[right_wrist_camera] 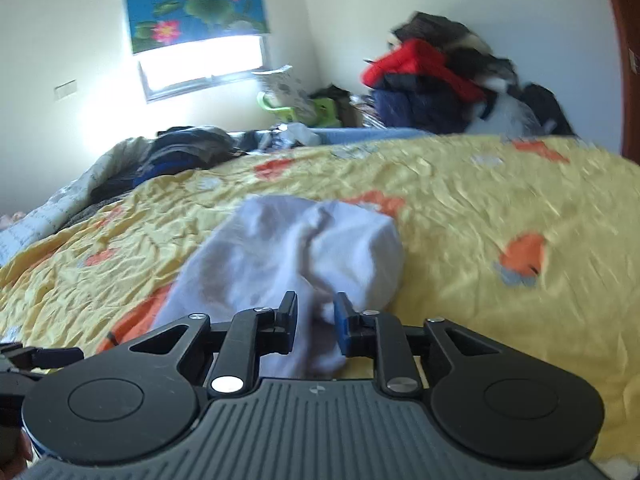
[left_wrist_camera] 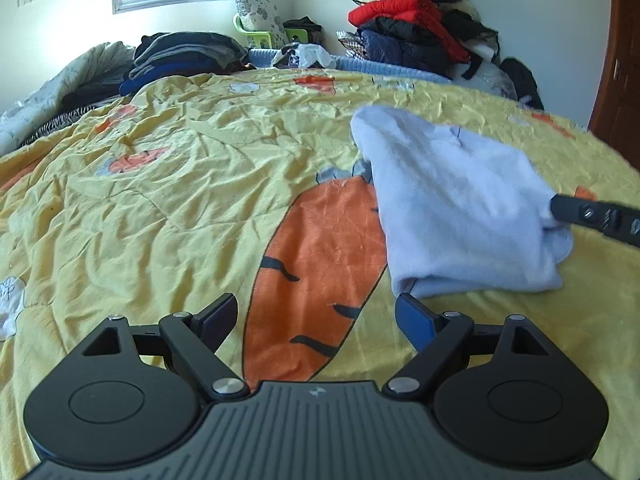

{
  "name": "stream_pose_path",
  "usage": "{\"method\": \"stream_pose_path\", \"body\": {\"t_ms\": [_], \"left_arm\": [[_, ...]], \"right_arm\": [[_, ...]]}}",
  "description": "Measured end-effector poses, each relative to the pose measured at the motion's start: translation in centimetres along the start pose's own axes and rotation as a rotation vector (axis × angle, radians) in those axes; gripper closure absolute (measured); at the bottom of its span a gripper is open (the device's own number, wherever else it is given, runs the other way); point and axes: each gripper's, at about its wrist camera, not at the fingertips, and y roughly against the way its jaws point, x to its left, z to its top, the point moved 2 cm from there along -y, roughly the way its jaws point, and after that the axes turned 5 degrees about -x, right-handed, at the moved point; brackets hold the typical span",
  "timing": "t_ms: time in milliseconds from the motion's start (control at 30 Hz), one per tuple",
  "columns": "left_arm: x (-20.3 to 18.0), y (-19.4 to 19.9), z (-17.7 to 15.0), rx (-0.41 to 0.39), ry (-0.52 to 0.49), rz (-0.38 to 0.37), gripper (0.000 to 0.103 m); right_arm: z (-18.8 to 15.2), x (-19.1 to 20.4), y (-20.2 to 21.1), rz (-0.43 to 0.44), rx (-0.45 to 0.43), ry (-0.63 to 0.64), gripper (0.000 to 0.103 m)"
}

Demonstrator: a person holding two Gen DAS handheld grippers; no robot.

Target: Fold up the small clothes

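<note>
A small pale blue-white garment [left_wrist_camera: 460, 200] lies partly folded on the yellow carrot-print bedspread [left_wrist_camera: 180, 200]. My left gripper [left_wrist_camera: 316, 316] is open and empty, hovering above the bedspread just left of the garment's near corner. My right gripper [right_wrist_camera: 316, 320] is shut on the near edge of the garment [right_wrist_camera: 288, 256], which bunches between its fingers. In the left wrist view the right gripper's finger [left_wrist_camera: 592, 216] reaches in from the right and holds the garment's right edge, lifted a little.
Folded dark clothes [left_wrist_camera: 180, 56] are stacked at the far left of the bed. A tall heap of clothes with a red jacket [left_wrist_camera: 420, 20] stands at the far right corner. A wooden door [left_wrist_camera: 616, 60] is on the right.
</note>
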Motion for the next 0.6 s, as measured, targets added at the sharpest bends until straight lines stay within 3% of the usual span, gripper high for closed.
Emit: {"method": "stream_pose_path", "body": {"t_ms": [133,233,333,433,600], "left_arm": [[-0.5,0.6,2.4,-0.055,0.046,-0.056,0.016],[-2.2,-1.2,3.5,-0.059,-0.019,-0.055,0.016],[-3.3,-3.4,2.6,-0.004,-0.080,-0.018,0.016],[-3.0,-3.4,1.6,-0.007,-0.032,-0.042,0.016],[-2.9,-3.0,1.5,-0.006,-0.027,-0.037,0.016]], "right_arm": [[-0.1,1.4,-2.2,0.055,0.056,0.050,0.073],[-1.4,1.4,-4.4,0.024,0.130,0.045,0.075],[-1.2,1.4,-3.3,0.016,0.107,0.019,0.073],[-1.1,1.8,-1.9,0.023,0.089,0.063,0.068],[-2.4,1.3,-2.5,0.012,0.135,0.052,0.065]]}}
